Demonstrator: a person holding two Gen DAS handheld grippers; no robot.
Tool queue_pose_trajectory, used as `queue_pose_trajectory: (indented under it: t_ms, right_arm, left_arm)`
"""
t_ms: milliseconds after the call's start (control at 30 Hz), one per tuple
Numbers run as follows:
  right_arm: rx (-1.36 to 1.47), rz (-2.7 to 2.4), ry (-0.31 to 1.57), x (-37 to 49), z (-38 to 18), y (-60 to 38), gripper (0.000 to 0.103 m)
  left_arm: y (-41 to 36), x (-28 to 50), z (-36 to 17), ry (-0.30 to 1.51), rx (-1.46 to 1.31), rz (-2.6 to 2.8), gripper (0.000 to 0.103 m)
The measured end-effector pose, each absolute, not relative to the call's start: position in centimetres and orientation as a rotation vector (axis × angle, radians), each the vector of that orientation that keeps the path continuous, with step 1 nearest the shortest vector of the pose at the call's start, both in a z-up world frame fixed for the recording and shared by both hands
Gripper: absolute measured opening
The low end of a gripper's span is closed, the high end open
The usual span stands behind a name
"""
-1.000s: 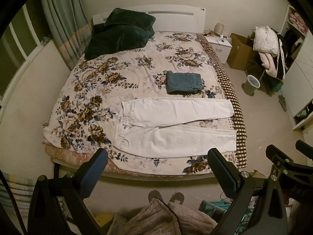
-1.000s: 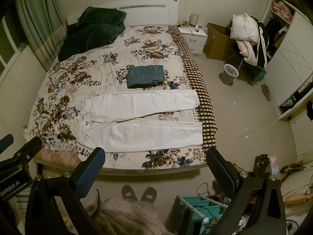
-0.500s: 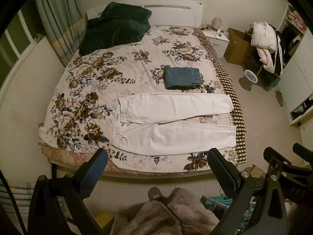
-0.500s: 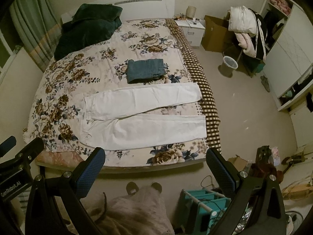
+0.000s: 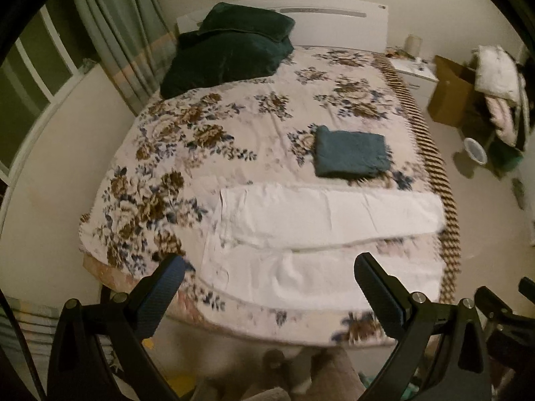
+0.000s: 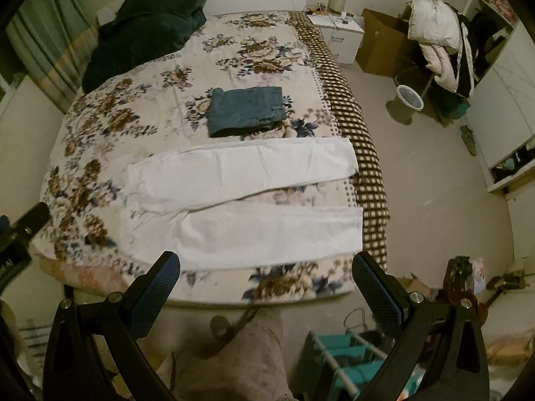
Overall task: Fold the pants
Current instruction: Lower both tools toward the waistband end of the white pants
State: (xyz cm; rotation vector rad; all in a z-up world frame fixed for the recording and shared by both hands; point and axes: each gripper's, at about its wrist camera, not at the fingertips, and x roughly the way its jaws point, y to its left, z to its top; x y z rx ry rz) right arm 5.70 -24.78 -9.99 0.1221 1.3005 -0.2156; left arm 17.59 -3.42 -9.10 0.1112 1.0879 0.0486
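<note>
Bedroom, dim warm light. One bed (image 5: 187, 180) with a floral cover and one white headboard (image 5: 334, 23). Two dark green pillows (image 5: 230, 53) stacked at the head, on the window side. One green curtain (image 5: 123, 33) by the window.

One pair of white pants (image 6: 247, 197), spread flat across the near part of the bed, waist toward the window side, two legs running toward the checked edge and slightly parted. One folded blue garment (image 6: 245, 110) on the cover just beyond the far leg, apart from the pants.

Beside the bed: one white nightstand (image 6: 341, 33), one brown cardboard box (image 6: 381, 46), one small bin (image 6: 409, 98), one heap of clothes (image 6: 434, 33) draped nearby.

Left gripper (image 5: 267, 295): one, jaws spread wide, holding nothing, above the near bed edge. Right gripper (image 6: 265, 292): one, jaws likewise wide apart and empty, not touching the pants.
</note>
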Motion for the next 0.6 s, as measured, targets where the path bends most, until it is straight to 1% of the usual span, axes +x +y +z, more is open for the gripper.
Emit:
queue_pose_trajectory:
  t_ms: [167,300,433,600]
  right_arm:
    - [0.127,-0.197,1.362,15.7,-17.5,-30.6,0.103]
    - [0.076,-0.198,1.393,22.7,-23.8,-33.9,0.103]
    - [0.010,-0.203,1.423,27.9,-30.1,-35.7,0.103]
    - [-0.060,-0.196,1.449,32.4,-38.3,-36.4,0.103]
  left_arm:
    - [-6.4,24.2,-14.3,1.126,0.118,0.083,0.103]
    - [-8.1,29.1,-19.9,1.182,0.099,0.093,0.103]
    - [-9.9,32.7,-24.9,1.218,0.114,0.088,0.103]
    - [-10.4,37.3,-33.1,1.271,0.152,0.071,0.103]
